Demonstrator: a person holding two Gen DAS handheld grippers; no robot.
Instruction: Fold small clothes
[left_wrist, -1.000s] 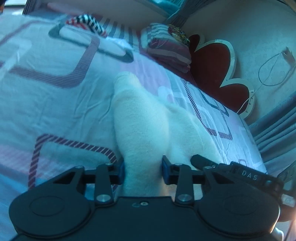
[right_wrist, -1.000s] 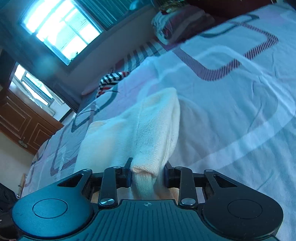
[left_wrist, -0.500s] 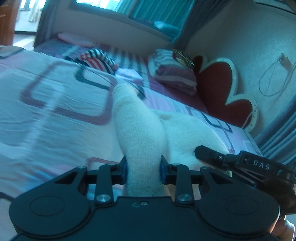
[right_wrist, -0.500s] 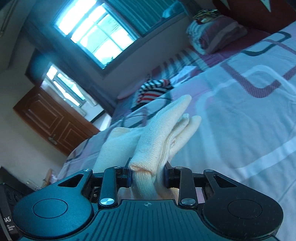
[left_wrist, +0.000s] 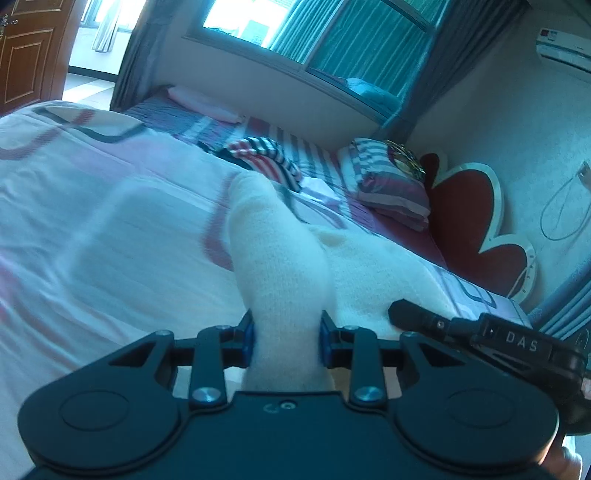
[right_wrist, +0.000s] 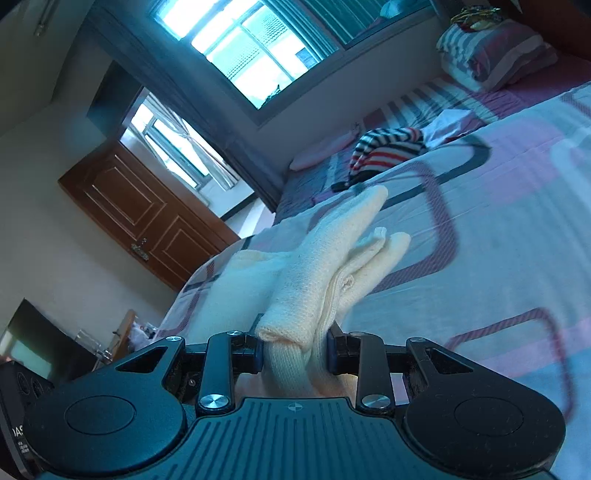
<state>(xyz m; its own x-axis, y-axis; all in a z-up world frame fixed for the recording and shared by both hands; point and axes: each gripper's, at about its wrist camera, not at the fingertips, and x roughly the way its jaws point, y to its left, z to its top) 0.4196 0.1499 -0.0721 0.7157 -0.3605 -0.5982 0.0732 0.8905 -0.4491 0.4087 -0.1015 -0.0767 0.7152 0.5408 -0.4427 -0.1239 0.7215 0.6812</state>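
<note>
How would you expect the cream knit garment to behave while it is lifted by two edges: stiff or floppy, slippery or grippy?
Probably floppy: the garment bunches into folds between the right tongs and sags toward the bed. Likely grippy, since its fuzzy knit stays pinched in the left tongs. It looks light.

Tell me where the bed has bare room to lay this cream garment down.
Both the left gripper and right gripper are clamped on the cream garment. The wide bare stretch of bedspread beside it, short of the striped clothes, is free. It gets crowded toward the folded quilt and heart-shaped headboard.
</note>
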